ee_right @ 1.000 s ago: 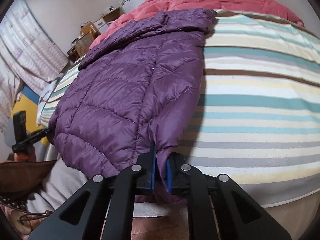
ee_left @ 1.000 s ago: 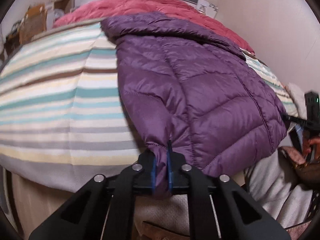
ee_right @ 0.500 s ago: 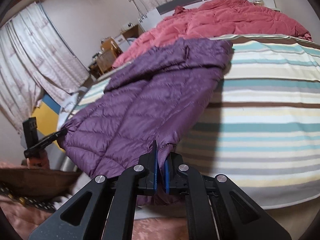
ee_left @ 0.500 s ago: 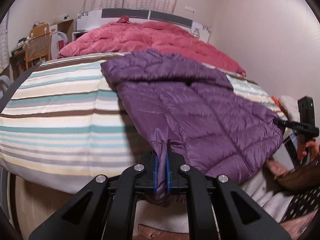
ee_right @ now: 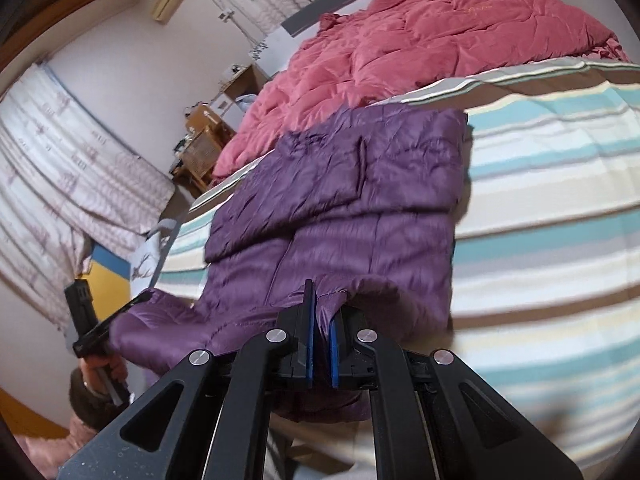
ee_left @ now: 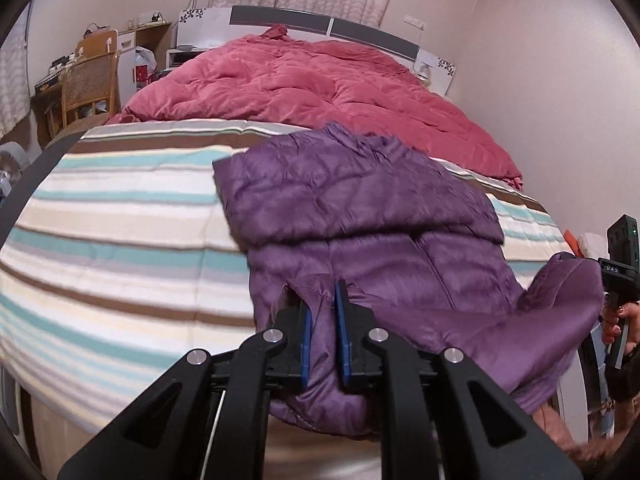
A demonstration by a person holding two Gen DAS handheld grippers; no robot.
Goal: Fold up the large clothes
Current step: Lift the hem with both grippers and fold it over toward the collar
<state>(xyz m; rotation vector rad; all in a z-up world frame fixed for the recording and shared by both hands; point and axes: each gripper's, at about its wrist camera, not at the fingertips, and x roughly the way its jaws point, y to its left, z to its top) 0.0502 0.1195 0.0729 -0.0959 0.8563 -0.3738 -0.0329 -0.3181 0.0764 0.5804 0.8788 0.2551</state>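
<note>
A purple quilted jacket (ee_left: pixel 360 208) lies on the striped bedcover (ee_left: pixel 120 232), its hood end toward the far side. My left gripper (ee_left: pixel 322 304) pinches one corner of the near hem, lifted off the bed; its jaws are opening, with fabric still pressed between the blue pads. My right gripper (ee_right: pixel 322 304) is shut on the other hem corner of the jacket (ee_right: pixel 360 184), also raised. The hem sags between the two grips and curls up over the jacket's lower part. Each view shows the other gripper at its edge, the right gripper (ee_left: pixel 618 268) and the left gripper (ee_right: pixel 100 328).
A red duvet (ee_left: pixel 320 80) is bunched at the head of the bed, just beyond the jacket. A wicker chair (ee_left: pixel 88 84) and a desk stand at the far left by the curtains. The striped cover (ee_right: pixel 560 200) stretches wide beside the jacket.
Both grippers have risen and moved toward the head of the bed, carrying the jacket's hem up off the near edge. The lower part now bends upward instead of hanging.
</note>
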